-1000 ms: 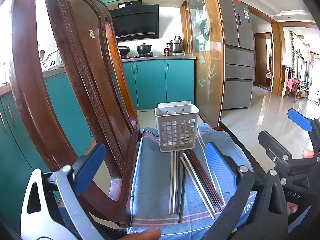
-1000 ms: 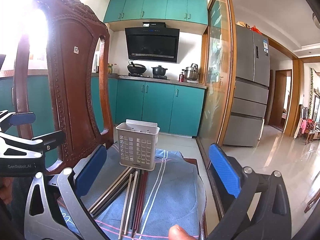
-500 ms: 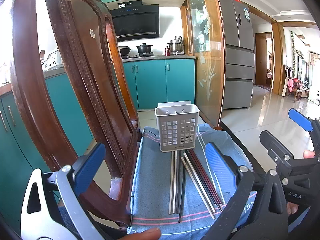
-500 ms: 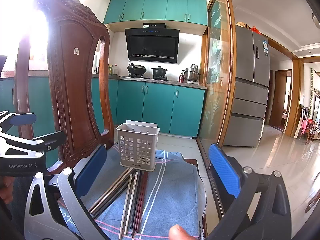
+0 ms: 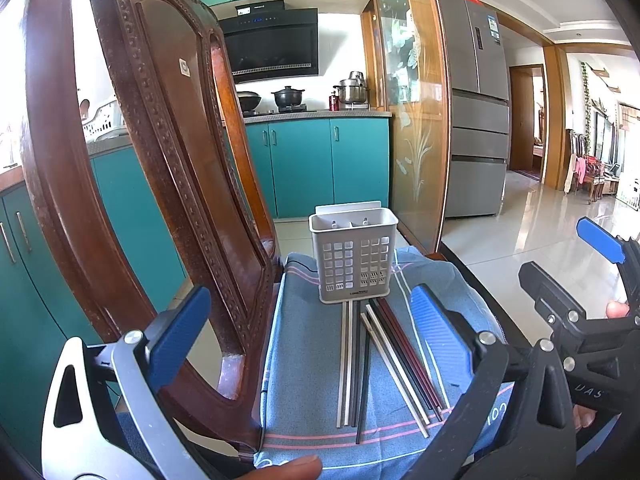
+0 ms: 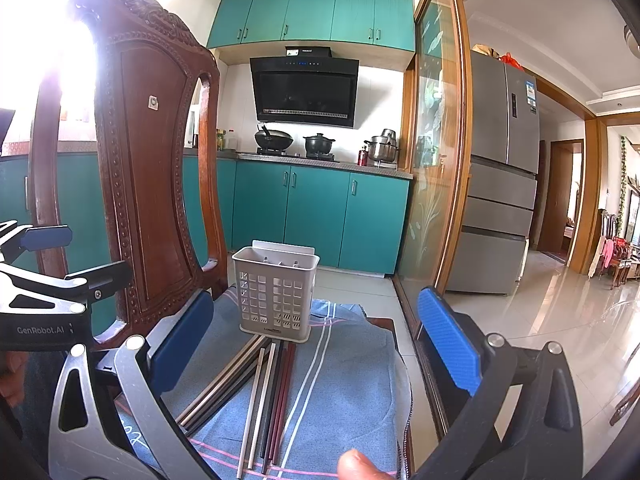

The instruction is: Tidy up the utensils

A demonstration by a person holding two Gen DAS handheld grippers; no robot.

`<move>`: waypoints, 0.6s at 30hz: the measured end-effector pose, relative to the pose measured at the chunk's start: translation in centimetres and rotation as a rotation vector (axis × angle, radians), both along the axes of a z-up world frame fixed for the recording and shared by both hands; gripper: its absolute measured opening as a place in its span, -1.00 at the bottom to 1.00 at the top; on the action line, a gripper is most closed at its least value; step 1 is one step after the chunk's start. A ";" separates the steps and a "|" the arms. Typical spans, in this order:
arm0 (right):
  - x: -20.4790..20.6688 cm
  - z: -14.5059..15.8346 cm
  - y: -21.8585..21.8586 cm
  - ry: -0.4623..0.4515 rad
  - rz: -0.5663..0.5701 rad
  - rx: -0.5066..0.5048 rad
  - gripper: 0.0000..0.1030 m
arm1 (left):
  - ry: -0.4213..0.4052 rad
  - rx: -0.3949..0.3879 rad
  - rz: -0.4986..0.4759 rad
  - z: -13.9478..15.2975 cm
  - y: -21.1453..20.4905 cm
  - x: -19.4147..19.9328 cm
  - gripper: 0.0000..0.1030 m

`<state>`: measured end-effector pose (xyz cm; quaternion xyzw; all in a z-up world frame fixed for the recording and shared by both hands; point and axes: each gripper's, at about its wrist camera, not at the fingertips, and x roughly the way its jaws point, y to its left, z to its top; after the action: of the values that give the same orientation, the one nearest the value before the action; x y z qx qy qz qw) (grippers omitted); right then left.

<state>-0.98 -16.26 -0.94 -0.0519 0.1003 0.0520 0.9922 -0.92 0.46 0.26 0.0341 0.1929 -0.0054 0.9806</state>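
At the far left of the right wrist view, the left gripper (image 6: 76, 256) shows side-on with "GenRobot.AI" printed on its black body. In its own view the left gripper (image 5: 308, 336) has its blue pads spread wide and nothing between them. Beside it, filling the left half of both frames, stands the carved wooden chair back (image 5: 168, 184).

Almost nothing has changed over the last second: both tools hover in nearly the same place, and only the right gripper's side profile at the right edge of the left view has drifted slightly. The organizing has therefore likely not begun, with no piece picked up yet.

In the centre, on the blue striped cloth (image 5: 308, 360) over the chair seat, the grey perforated utensil holder (image 5: 354, 256) stands upright and looks empty. A small label at its base is too small to read. The chopsticks (image 5: 376, 364) lie loose on the cloth just in front of it, silver, black and dark red, their far tips near the holder's base.

To the right, the right gripper (image 6: 316, 344) is likewise spread apart and empty above the chopsticks. In the left view its body at lower right reads "UAS", partly cut off.
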 end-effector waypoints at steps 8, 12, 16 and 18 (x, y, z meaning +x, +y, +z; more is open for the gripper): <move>-0.4 0.0 -0.3 -0.006 0.001 0.004 0.95 | -0.001 -0.001 0.000 0.0 0.1 0.0 0.93; -0.4 -0.1 -0.3 -0.006 0.000 0.001 0.95 | -0.003 -0.001 0.001 0.1 0.2 0.0 0.93; -0.5 0.0 -0.3 -0.010 -0.001 -0.003 0.95 | -0.003 -0.002 0.000 0.0 0.3 0.0 0.93; -0.5 0.0 -0.2 -0.009 -0.001 -0.003 0.95 | -0.004 -0.001 0.001 0.0 0.3 -0.1 0.93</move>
<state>-1.52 -16.50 -0.94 -0.0535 0.0957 0.0512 0.9927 -1.01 0.76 0.26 0.0334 0.1909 -0.0051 0.9810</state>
